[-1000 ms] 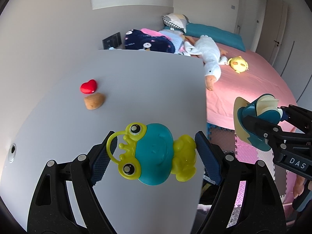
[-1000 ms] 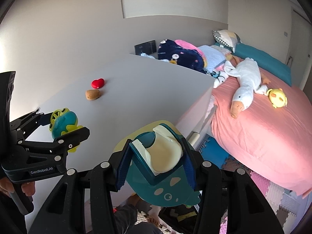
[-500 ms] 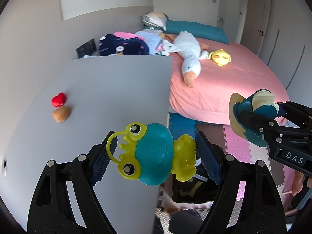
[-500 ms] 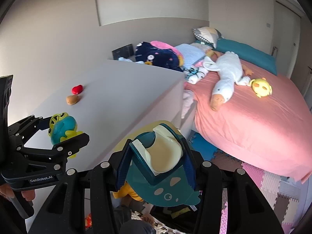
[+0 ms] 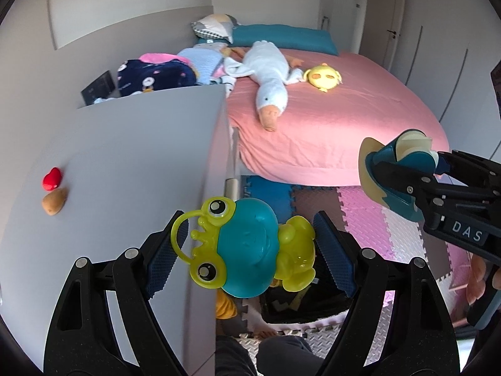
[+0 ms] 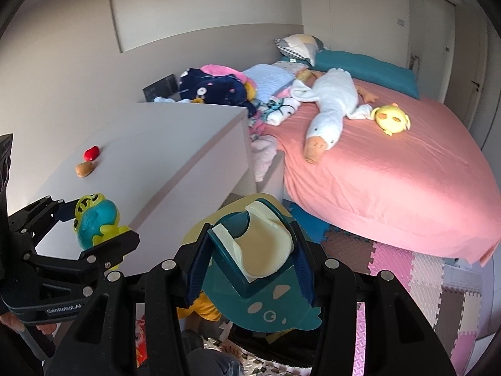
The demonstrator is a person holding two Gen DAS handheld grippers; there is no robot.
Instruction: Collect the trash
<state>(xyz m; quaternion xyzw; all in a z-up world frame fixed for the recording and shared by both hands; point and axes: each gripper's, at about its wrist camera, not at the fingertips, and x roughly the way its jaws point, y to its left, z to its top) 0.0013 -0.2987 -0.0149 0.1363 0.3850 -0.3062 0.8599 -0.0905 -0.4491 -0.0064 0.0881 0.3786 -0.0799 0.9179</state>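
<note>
My left gripper [image 5: 247, 249] is shut on a teal and yellow-green frog toy [image 5: 250, 244], held in the air just past the right edge of the grey table [image 5: 125, 156]. My right gripper [image 6: 250, 255] is shut on a teal dinosaur toy with a cream insert [image 6: 263, 247]. The left wrist view shows this toy [image 5: 397, 169] at the right, over the floor mats. From the right wrist, the frog toy [image 6: 95, 219] appears at the left in the left gripper [image 6: 94, 224]. On the table lie a red heart [image 5: 51, 178] and a brown potato-like piece [image 5: 54, 204].
A pink bed [image 5: 328, 119] carries a white goose plush [image 5: 269, 75], a yellow chick plush [image 5: 322, 76] and piled blankets [image 5: 156, 73]. Foam floor mats [image 5: 369, 219] lie between table and bed. A dark container [image 5: 300, 307] sits on the floor below the frog. A person's legs show at the bottom.
Both grippers have swung right, off the table toward the floor beside the bed, each still gripping its toy. The table now fills only the left of the views.
</note>
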